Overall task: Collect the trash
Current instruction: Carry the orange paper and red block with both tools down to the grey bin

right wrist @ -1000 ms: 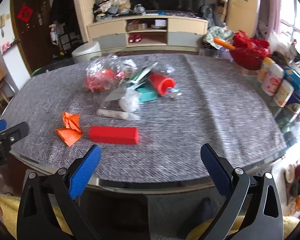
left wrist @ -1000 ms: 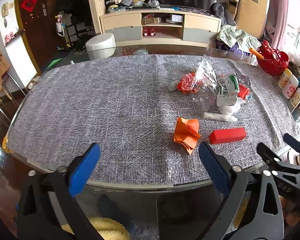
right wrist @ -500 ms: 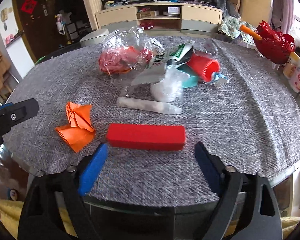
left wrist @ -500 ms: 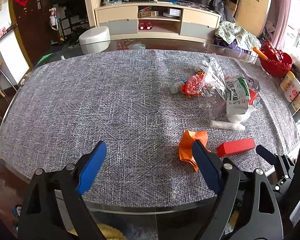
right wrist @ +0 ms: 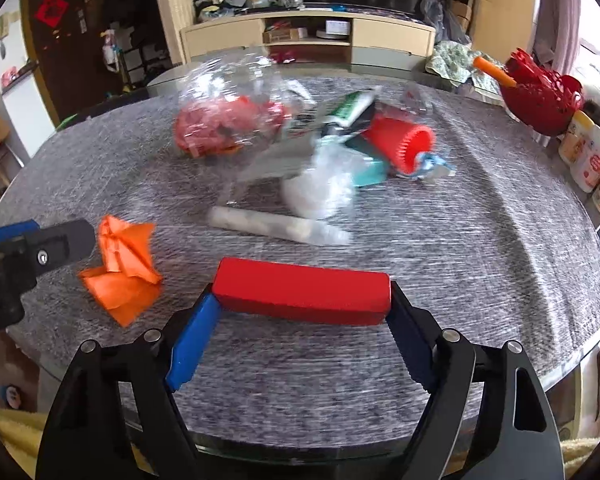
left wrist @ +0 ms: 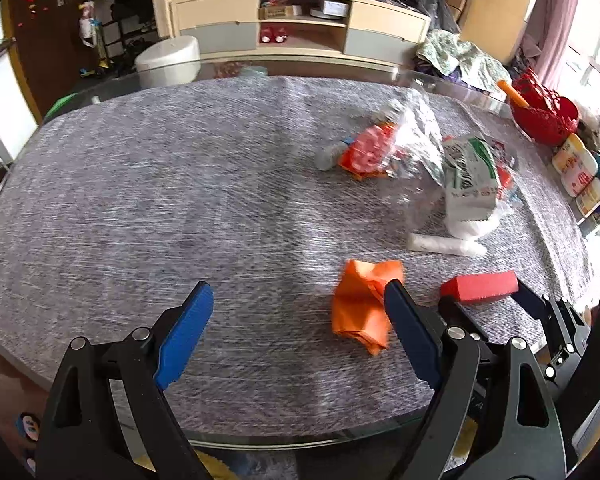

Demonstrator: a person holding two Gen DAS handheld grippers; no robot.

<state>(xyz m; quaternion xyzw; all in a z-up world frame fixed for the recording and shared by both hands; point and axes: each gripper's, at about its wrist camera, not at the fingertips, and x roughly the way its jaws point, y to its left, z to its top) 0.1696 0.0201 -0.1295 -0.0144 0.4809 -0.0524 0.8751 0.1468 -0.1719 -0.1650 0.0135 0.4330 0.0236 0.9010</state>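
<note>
The worktop (left wrist: 140, 200), covered with a grey woven cloth, fills most of both views. Toward its far right side lies a heap of trash (right wrist: 300, 140): clear plastic over something red, a green-and-white packet, a red ribbed cup, a white lump, and a pale tube just in front. Nearer the front edge lies a red block (right wrist: 300, 292), with a crumpled orange paper (left wrist: 360, 304) close on its left, apart from it. The right hand-held gripper (right wrist: 300, 320) has just been closing, its jaws still spread, with the red block lengthwise between them, one fingertip at each end; whether the pads press on it cannot be told. The left hand-held gripper (left wrist: 300, 320) is released and empty above the cloth, its right finger overlapping the orange paper's edge.
</note>
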